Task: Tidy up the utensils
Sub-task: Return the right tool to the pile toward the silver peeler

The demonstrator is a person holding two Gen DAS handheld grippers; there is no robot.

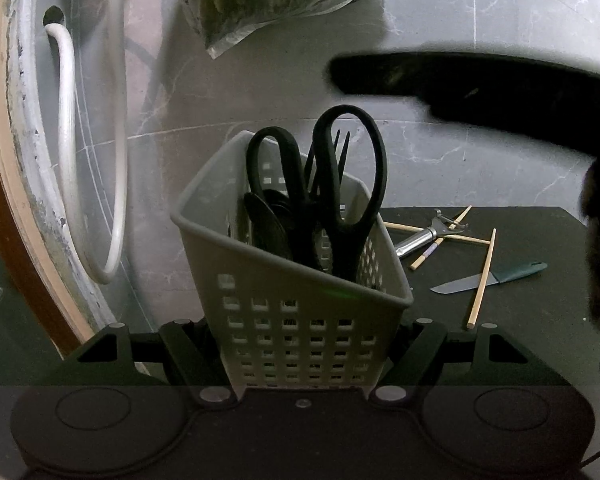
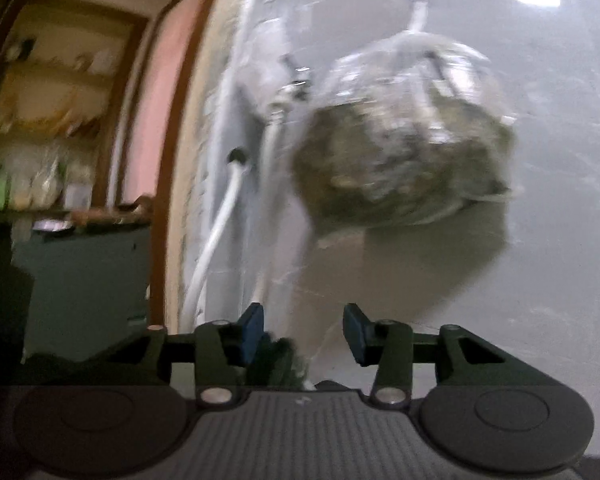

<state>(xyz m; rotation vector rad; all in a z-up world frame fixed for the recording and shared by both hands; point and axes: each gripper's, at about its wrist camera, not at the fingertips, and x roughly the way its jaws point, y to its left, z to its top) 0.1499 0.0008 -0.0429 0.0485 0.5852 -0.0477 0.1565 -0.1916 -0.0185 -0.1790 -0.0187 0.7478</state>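
Left gripper [image 1: 300, 344]: clamped on the grey basket [image 1: 296, 300].
Basket: near, tilted; scissors [image 1: 340, 196], fork and a dark utensil inside.
Table [image 1: 540, 312], right: knife [image 1: 488, 280], chopsticks [image 1: 482, 278], metal tool.
Right gripper [image 2: 303, 336]: jaws parted, nothing between the pads.

My bench [image 1: 540, 320] is dark. On it lie loose wooden chopsticks [image 1: 481, 280], a green-handled knife [image 1: 492, 278] and a metal peeler [image 1: 424, 236]. One chopstick crosses the knife.
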